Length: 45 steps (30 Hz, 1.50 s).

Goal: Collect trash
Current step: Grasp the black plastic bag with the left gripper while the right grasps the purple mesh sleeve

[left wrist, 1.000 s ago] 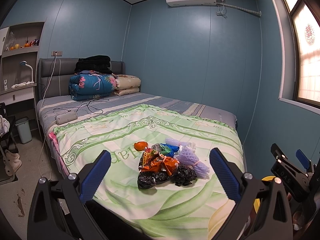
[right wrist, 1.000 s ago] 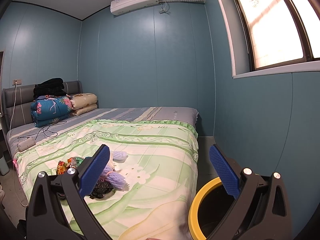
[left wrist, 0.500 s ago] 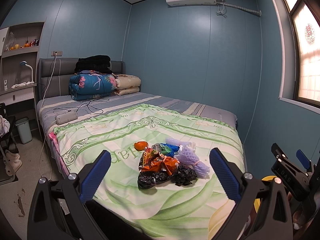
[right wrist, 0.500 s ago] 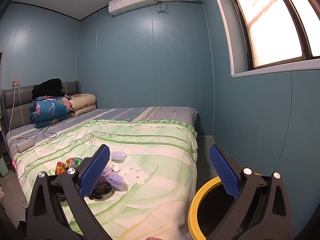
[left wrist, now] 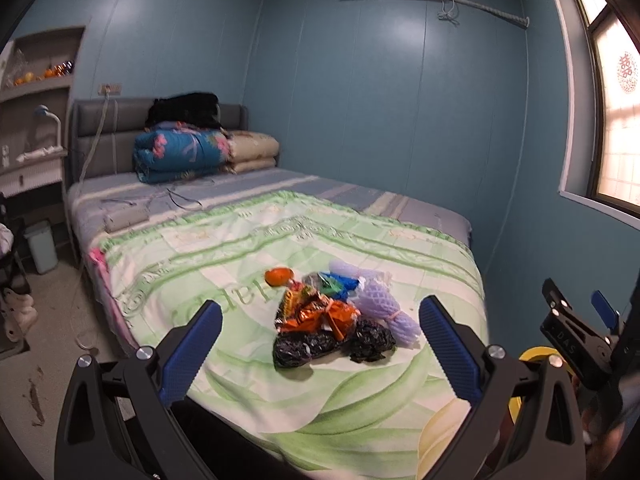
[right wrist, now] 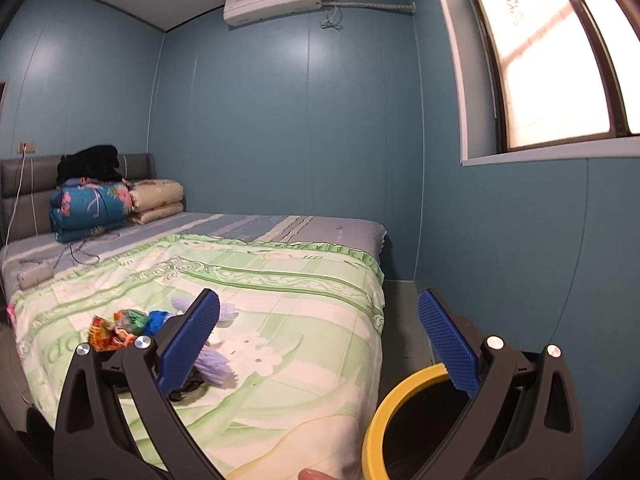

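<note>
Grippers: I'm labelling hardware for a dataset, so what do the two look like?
Both match. The left gripper and right gripper have matte black, angular plastic arms with triangular cut-outs and silver screw heads. Each finger carries a blue, finely ribbed pad. From the left view, the right gripper's black body shows white "DAS" lettering. No cables or sleeves are visible.

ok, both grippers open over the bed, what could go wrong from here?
The orange fruit lies beside the trash pile and may get binned by mistake. The wrappers overlap, so the left gripper could lift one and scatter others. The yellow-rimmed bin stands off the bed's corner; carried pieces might drop short.
</note>
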Tool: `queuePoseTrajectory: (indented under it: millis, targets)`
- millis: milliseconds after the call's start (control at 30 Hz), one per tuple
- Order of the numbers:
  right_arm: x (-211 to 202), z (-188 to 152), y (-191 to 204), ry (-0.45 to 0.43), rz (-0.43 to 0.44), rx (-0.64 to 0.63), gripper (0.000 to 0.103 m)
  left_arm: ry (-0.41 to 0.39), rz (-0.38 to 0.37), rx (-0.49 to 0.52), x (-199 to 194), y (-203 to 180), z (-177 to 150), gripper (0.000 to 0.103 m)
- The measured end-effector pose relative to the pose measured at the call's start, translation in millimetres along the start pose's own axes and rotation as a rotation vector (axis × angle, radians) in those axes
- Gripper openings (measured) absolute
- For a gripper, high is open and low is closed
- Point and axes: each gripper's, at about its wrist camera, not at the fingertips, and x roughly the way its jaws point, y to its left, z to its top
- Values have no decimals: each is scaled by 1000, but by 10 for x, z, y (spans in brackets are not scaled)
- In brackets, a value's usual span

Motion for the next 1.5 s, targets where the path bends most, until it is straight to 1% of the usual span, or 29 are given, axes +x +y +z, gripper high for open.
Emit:
queuePoseTrajectory:
  millis: [100, 200, 267, 300, 333, 367, 433, 500, 533, 600, 633, 700, 733, 800, 833, 900, 933, 967, 1033, 1100, 1167, 1233, 1333, 1500]
  targets:
    - [236, -22, 9, 38, 1, -52, 95, 34, -22, 3, 162, 74, -37, 95]
    - [461, -54, -25, 83, 70, -41, 95, 53, -24, 37, 350, 114, -102, 95]
    - [624, -81, -14, 111, 137, -34, 95, 64, -40, 63, 470, 147, -140, 95]
    - [695, -95, 0, 126, 174, -27, 95, 78, -68, 69, 545, 179, -173, 95]
    - [778, -114, 23, 149, 228, -12, 95, 95, -98, 65, 619, 204, -200, 95]
    - [853, -131, 37, 173, 269, 5, 95, 129, -123, 50, 717, 255, -229, 95]
    - [1041, -169, 78, 237, 353, 55, 95, 183, -119, -11, 903, 386, -293, 95]
    - [1191, -207, 179, 270, 419, 71, 95, 229, -121, -68, 1084, 522, -350, 95]
    - [1225, -218, 273, 271, 433, 56, 95, 248, -120, -68, 1149, 547, -374, 95]
    - [1322, -238, 421, 287, 481, 8, 95, 278, -116, -25, 1263, 558, -399, 95]
    - [1376, -264, 504, 303, 522, -27, 95, 293, -105, 25, 1324, 532, -419, 95]
    - [1473, -298, 662, 330, 576, -90, 95, 323, -87, 112, 1442, 491, -455, 95]
    - [1501, -317, 692, 338, 586, -111, 95, 334, -102, 120, 1499, 503, -470, 95]
    - [1617, -338, 810, 367, 601, -159, 95, 349, -199, 81, 1605, 593, -478, 95]
    - [1661, -338, 841, 381, 617, -170, 95, 354, -210, 74, 1653, 624, -468, 95]
    - [1791, -339, 927, 426, 638, -207, 95, 358, -204, 82, 1744, 653, -453, 95]
    - [1828, -338, 946, 434, 642, -219, 95, 359, -196, 85, 1792, 667, -437, 95]
    - [1862, -325, 978, 444, 652, -235, 95, 365, -197, 82, 1841, 673, -423, 95]
    - [1949, -309, 1084, 472, 672, -281, 95, 392, -224, 69, 1934, 671, -411, 95]
    - [2028, -320, 1185, 488, 675, -327, 95, 409, -234, 77, 2005, 634, -421, 95]
    - [2124, -356, 1271, 513, 673, -367, 93, 426, -229, 95, 2074, 578, -462, 95]
    - [2217, -409, 1356, 541, 661, -404, 83, 446, -240, 87, 2132, 561, -507, 95]
    - [2320, -491, 1443, 574, 652, -429, 82, 472, -249, 57, 2203, 582, -561, 94]
    - [2442, -594, 1512, 630, 659, -416, 81, 495, -262, 24, 2282, 593, -637, 79]
